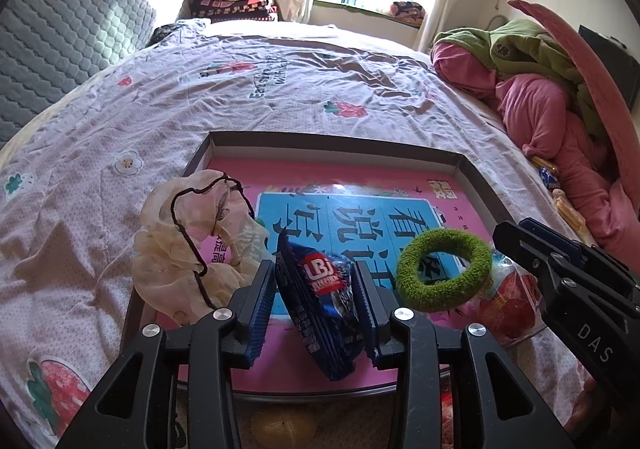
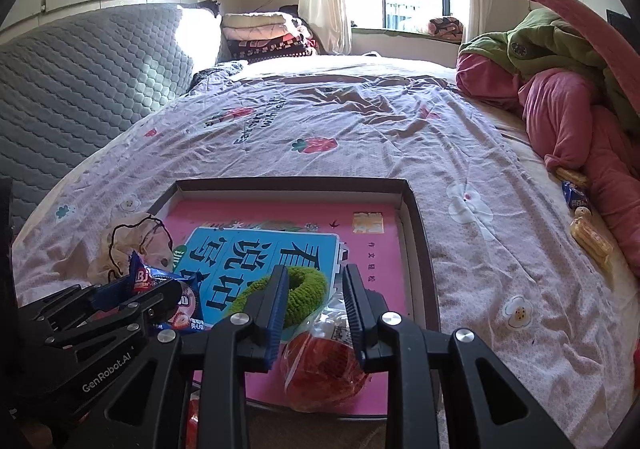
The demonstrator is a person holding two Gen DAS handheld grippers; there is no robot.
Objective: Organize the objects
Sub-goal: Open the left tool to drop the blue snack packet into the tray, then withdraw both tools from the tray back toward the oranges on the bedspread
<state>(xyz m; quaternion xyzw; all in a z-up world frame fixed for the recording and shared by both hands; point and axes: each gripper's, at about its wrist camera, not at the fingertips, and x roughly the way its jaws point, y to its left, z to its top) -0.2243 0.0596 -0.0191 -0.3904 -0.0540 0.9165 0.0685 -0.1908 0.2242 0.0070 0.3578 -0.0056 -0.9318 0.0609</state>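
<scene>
So the shallow box (image 1: 476,185) sits on the bed with a pink book (image 1: 360,185) lying flat in it, and most of the small stuff is already piled on that book. The blue snack packet (image 1: 320,289) is standing on edge between the pads of the left gripper (image 1: 316,289). The jaws look loosened, with little or no squeeze seen on the wrapper, so a proper grip can't be claimed. If support is lost there, the packet can be expected to flop flat, maybe toward the near rim.

The right gripper (image 2: 316,309) is set partly apart around the clear wrapper of the red bagged item (image 2: 324,365), with the pads beside the plastic and no firm pinch visible. The green hair ring (image 2: 296,289) is touching the left pad of that gripper, so it could easily be dragged along or flicked off the book when the tool is pulled back.

The cream scrunchie (image 1: 188,245) is draped over the box's left wall, half out, and could be knocked onto the sheet. Yellow snacks (image 2: 592,241) are still well apart, by the pink blanket (image 2: 568,121).
</scene>
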